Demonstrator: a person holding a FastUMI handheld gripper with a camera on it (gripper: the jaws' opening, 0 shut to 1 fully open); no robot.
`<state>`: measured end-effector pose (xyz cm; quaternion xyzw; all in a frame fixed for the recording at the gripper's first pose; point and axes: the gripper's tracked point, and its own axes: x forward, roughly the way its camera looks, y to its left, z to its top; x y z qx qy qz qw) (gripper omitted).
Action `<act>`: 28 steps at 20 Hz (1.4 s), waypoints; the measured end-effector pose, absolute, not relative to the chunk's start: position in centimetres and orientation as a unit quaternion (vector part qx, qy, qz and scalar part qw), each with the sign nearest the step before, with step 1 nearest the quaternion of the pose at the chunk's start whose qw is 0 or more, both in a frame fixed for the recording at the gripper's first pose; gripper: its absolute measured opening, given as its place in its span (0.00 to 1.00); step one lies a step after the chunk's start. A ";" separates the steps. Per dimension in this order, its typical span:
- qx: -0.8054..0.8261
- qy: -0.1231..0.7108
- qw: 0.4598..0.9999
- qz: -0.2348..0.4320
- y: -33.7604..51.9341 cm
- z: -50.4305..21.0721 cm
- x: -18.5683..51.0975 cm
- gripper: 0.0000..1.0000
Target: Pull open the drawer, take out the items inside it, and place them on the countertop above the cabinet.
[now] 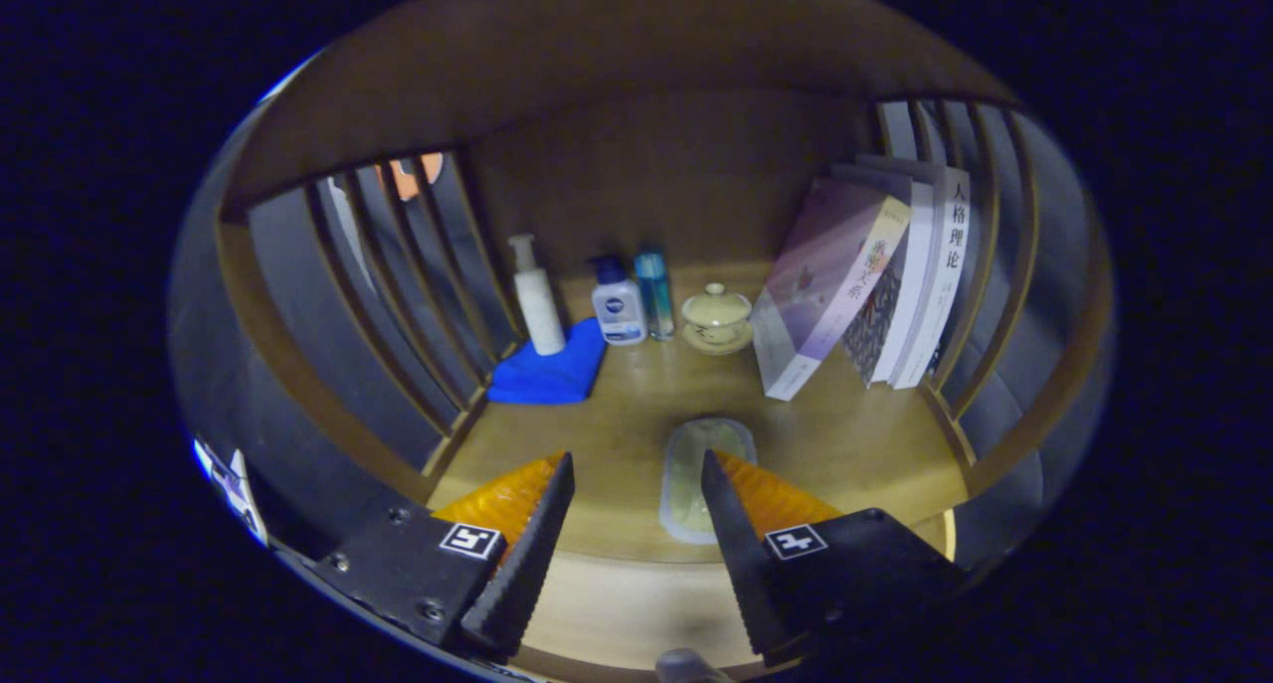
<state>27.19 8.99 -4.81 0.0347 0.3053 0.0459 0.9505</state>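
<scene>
My gripper (636, 474) is open above the wooden countertop (845, 434). A flat, pale green packet with a clear rim (691, 474) lies on the countertop between my fingers, closer to the right finger (726, 524), and neither finger presses on it. The front edge of the cabinet top (636, 603) runs just below the fingers. A rounded grey knob (686, 668) peeks up at the very bottom, under the fingers.
At the back of the countertop stand a white pump bottle (537, 305), a small lotion bottle (619, 310), a blue tube (653, 290) and a lidded cream cup on a saucer (716, 315). A blue cloth (552, 370) lies left. Leaning books (865, 285) stand right. Slatted wooden sides (398, 285) enclose the shelf.
</scene>
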 end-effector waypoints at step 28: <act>-0.018 0.064 0.998 0.003 3.0 -17.1 1.3 1.00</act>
